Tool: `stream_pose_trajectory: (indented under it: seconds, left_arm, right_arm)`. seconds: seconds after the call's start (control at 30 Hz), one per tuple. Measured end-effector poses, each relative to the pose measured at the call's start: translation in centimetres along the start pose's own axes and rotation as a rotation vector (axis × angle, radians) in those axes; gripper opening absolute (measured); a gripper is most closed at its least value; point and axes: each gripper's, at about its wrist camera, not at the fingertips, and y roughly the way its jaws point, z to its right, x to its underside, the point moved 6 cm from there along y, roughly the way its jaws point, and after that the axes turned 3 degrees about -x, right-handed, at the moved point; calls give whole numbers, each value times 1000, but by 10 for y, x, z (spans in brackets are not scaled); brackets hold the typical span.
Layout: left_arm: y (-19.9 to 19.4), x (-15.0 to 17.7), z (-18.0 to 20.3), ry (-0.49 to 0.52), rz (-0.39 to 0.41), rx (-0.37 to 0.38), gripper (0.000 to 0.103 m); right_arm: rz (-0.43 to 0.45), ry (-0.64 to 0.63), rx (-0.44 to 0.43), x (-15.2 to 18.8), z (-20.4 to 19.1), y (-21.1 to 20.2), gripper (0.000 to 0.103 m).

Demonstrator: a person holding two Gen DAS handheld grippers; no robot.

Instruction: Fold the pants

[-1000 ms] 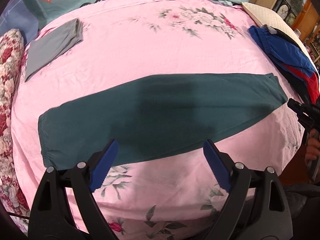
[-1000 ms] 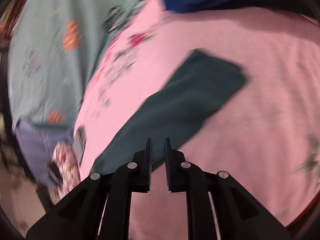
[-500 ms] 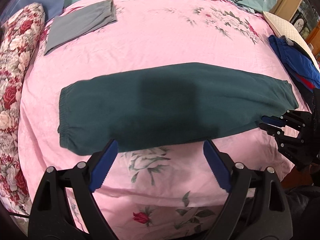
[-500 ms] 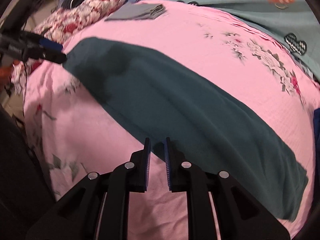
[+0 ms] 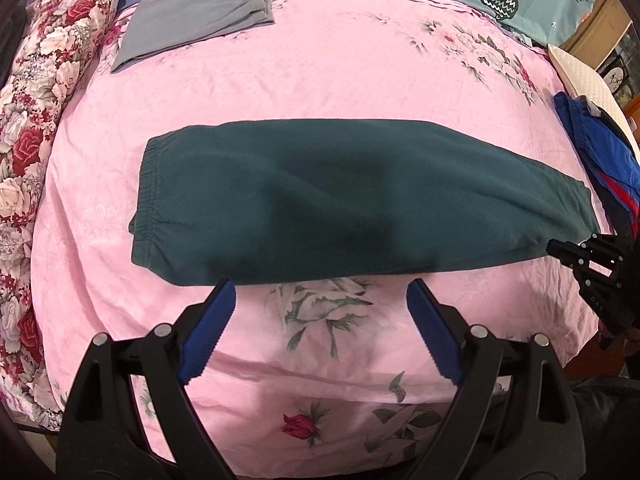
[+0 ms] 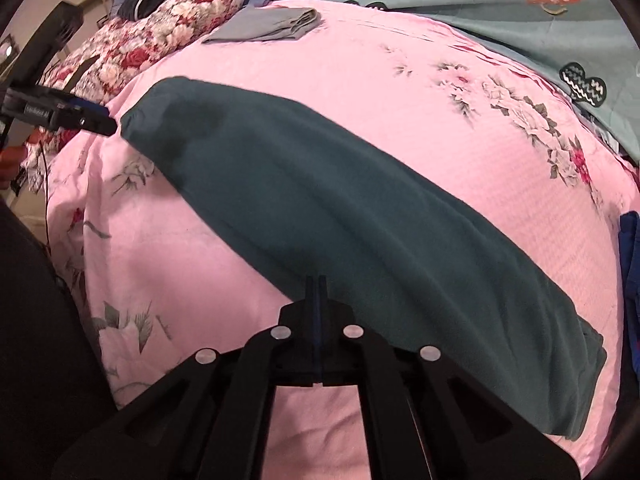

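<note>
A: How do you think those pants (image 5: pixel 352 196) will behave when lifted?

B: They look like thick fleece, dark green, soft and floppy. My guess is light to middling in weight, not slippery, nothing fragile. They lie flat across the middle of the pink flowered bedspread (image 5: pixel 340 68), already doubled leg over leg, waistband to the left in the left camera's view and cuffs to the right.

A: So where would you take hold?

B: At the two ends of the near long edge. Fleece that soft will sag in the middle, so I would pinch through both layers at the waistband corner and at the cuffs, then carry one end over to the other.

A: And the grippers?

B: The left gripper (image 5: pixel 320 328) is spread wide, hovering just short of the near edge of the cloth, touching nothing. The right gripper (image 6: pixel 316 280) has its fingers pressed together at the near edge close to the cuffs. I cannot tell whether it has cloth between them.

A: Anything else nearby?

B: A folded gray garment (image 5: pixel 196 16) lies well apart at the far left of the bed, a heap of blue clothes (image 5: pixel 592 148) sits near the cuffs, and a rose-patterned quilt (image 5: pixel 40 100) runs along the left side.
</note>
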Motion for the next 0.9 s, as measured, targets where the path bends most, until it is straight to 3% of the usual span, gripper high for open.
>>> stream_pose_trajectory:
  seconds: [0.13,0.2,0.27,0.33,0.37,0.4,0.47,0.7,0.9]
  left_arm:
    - [2,-1,6,19,-4,7,89]
    - [2,0,8,24,-4,10,89]
    - [3,1,8,28,-9,7,89]
    - [3,2,7,25,-11,4,89]
    - [4,2,6,22,-12,2,89]
    - [4,3,5,20,-13,0,89]
    - [4,4,4,11,-15,-2,89]
    - [5,5,0,-12,-17,1,89]
    - [13,0,14,8,-37,30,90]
  right_arm:
    - [-18,-86,50,-3,-6,13,10]
    - [-20,-124,77,-4,-5,18,29]
    - [-18,-149,104,-6,-2,22,33]
    - [-24,-133,93,-8,3,25,32]
    - [-34,-115,76,-8,6,27,16]
    - [-35,-102,65,-8,9,27,8]
    - [-15,-86,58,-9,10,20,3]
    - [21,-77,-8,-9,-5,-6,2]
    - [-42,-61,1,12,-5,19,3]
